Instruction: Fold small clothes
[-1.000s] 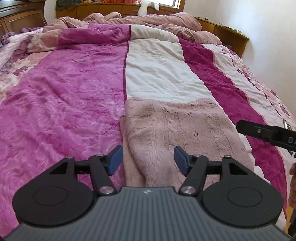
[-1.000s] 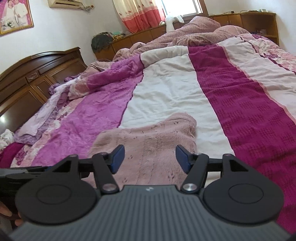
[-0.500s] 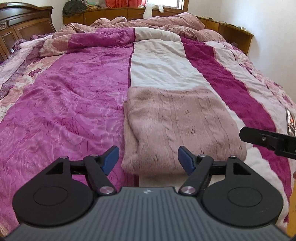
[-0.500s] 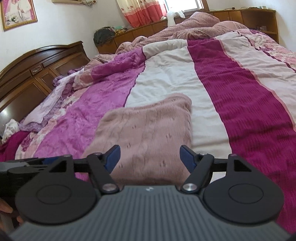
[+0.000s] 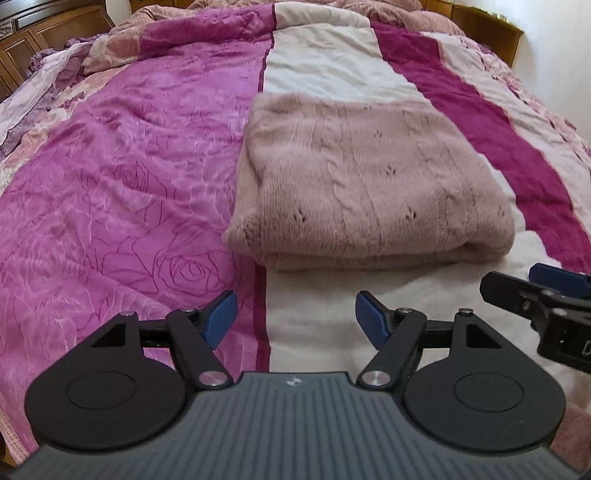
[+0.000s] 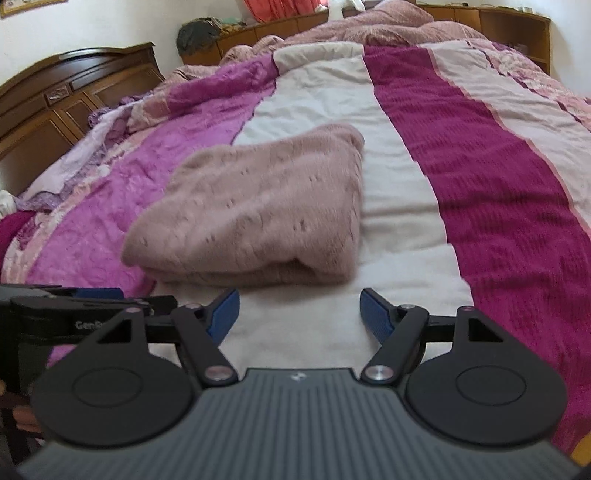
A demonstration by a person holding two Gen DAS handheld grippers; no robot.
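A dusty-pink cable-knit sweater (image 5: 362, 181) lies folded in a flat rectangle on the bed, across the cream stripe of the quilt; it also shows in the right wrist view (image 6: 255, 206). My left gripper (image 5: 295, 317) is open and empty, hovering just short of the sweater's near edge. My right gripper (image 6: 299, 314) is open and empty too, a little back from the sweater's near right corner. The right gripper's tip shows at the right edge of the left wrist view (image 5: 543, 295). The left gripper shows at the left edge of the right wrist view (image 6: 74, 306).
The bed is covered by a quilt (image 5: 110, 177) with magenta, cream and dark pink stripes. A wooden headboard (image 6: 66, 96) stands at the left. Rumpled bedding (image 6: 369, 29) piles at the far end, with wooden shelving (image 6: 509, 26) behind.
Both grippers have drawn back from the sweater toward the near edge of the bed. The sweater now lies wholly in front of the open fingers instead of between them.
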